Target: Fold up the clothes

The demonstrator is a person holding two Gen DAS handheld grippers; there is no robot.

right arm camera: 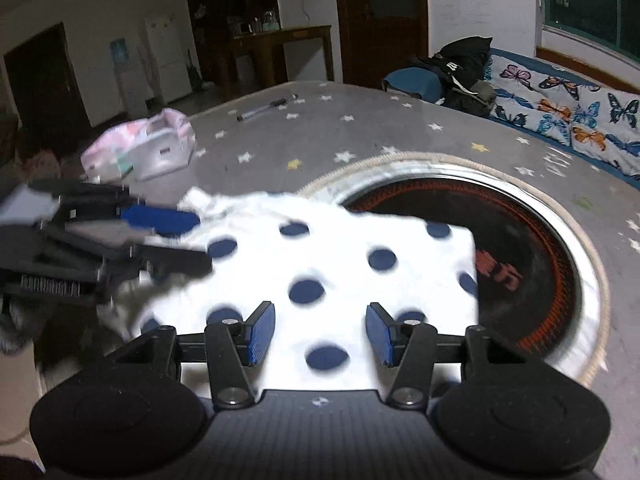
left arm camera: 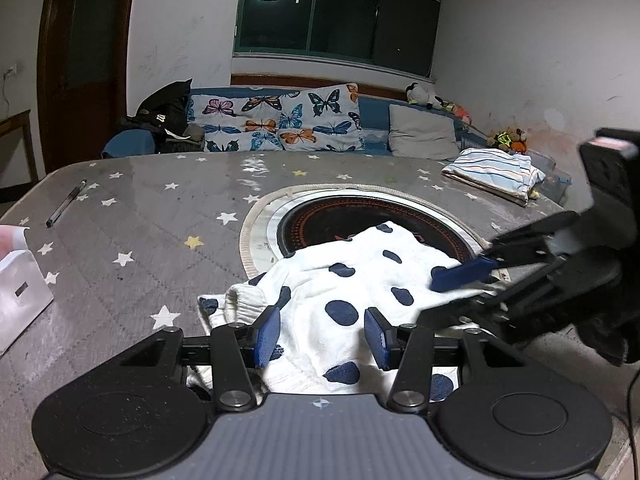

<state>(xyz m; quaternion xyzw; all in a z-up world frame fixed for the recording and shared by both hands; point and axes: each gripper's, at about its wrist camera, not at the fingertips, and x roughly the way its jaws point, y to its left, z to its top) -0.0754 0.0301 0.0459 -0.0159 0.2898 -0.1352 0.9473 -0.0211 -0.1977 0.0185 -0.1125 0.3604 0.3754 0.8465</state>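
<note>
A white knitted garment with dark blue dots [left arm camera: 360, 280] lies crumpled on the grey star-patterned table [left arm camera: 140, 220], partly over a round black hob. My left gripper [left arm camera: 320, 336] hovers over its near edge, open, and the cloth shows in the gap without the blue pads pressing it. My right gripper [left arm camera: 448, 292] comes in from the right at the garment's right side. In the right wrist view the same garment [right arm camera: 340, 248] looks flatter and blurred. There the right gripper [right arm camera: 320, 334] stands open above it, and the left gripper [right arm camera: 172, 236] is at its left edge.
The round black hob [left arm camera: 320, 216] is set into the table's middle. A folded striped cloth [left arm camera: 496, 172] lies at the back right. A pen [left arm camera: 66, 204] and a white box [left arm camera: 20, 292] are on the left. A sofa with butterfly pillows [left arm camera: 276, 120] stands behind.
</note>
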